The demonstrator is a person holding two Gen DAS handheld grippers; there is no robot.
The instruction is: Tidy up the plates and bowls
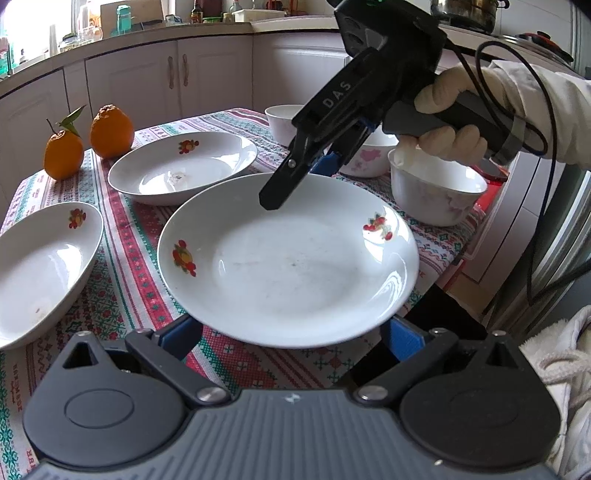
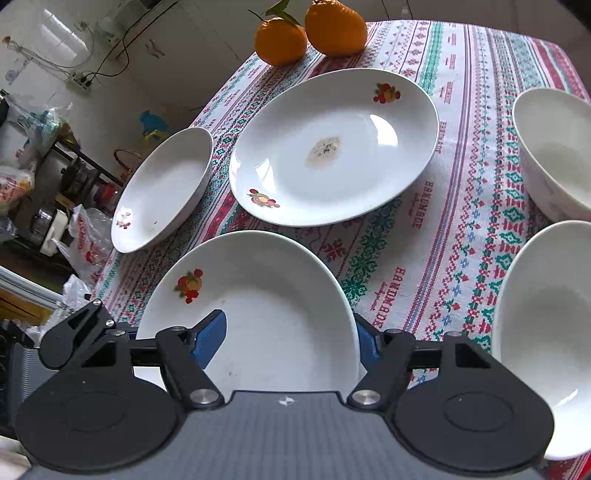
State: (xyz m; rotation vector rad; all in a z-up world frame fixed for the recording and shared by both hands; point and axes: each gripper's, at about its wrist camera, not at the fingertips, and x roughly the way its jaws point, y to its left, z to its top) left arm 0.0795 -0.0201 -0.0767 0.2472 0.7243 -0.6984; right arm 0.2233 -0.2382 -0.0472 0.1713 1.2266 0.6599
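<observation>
Plate (image 1: 288, 258) at frame center, straddled by 2 wide grippers

Left gripper (image 1: 291, 334) brackets its near rim, right gripper (image 2: 291, 338) its far rim; neither pinches yet. Glazed rim could slip, knocking the bowl (image 1: 436, 192) at right.

- A home kitchen: white cabinets (image 1: 177, 81) under a cluttered counter (image 1: 147, 27).
- Patterned tablecloth (image 2: 461, 192), oranges (image 2: 314, 31), a pot (image 1: 469, 13).
</observation>
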